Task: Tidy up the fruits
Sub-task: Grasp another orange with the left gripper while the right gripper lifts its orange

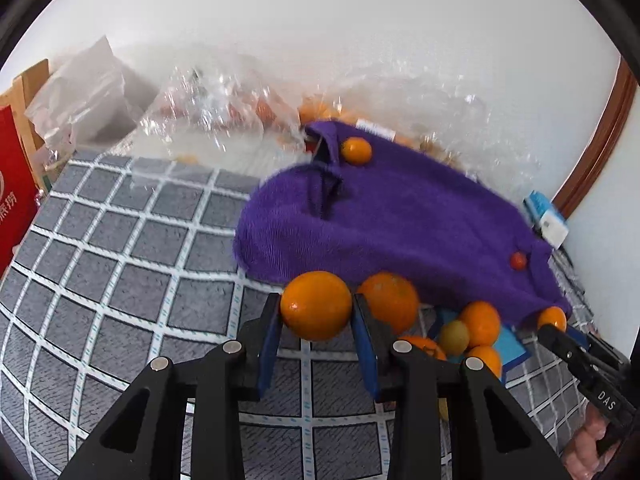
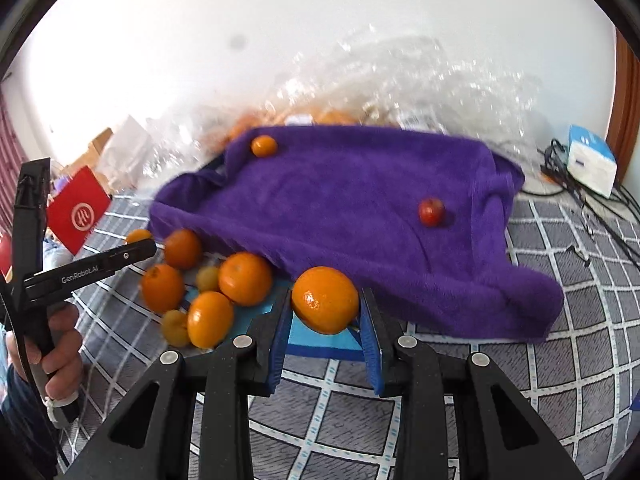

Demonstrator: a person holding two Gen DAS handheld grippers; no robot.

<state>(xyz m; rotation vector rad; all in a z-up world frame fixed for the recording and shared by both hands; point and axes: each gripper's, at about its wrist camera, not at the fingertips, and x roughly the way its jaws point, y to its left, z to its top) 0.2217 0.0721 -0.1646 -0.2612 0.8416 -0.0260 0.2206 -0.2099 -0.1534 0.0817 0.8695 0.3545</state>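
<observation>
Nearest in each wrist view, a claw holds fruit: the left claw (image 1: 316, 312) grips a round glossy orange mandarin (image 1: 316, 305) between its blue pads, and the right claw (image 2: 325, 307) is likewise closed on a second, slightly flattened orange mandarin (image 2: 325, 299), both lifted just above the grey grid-patterned cloth surface (image 2: 560, 360). Just beyond, at about ten o'clock from the right claw, a cluster of loose oranges and small yellowish fruits (image 2: 208, 300) lies around a blue card (image 2: 320, 340). The right claw seems the nearer to it. Farther off spreads a rumpled purple towel (image 2: 360, 208), carrying a small orange (image 2: 264, 146) at eleven o'clock and a small red fruit (image 2: 431, 212) at one o'clock. Crinkled clear plastic bags (image 2: 400, 80) sit farthest, against the wall.
</observation>
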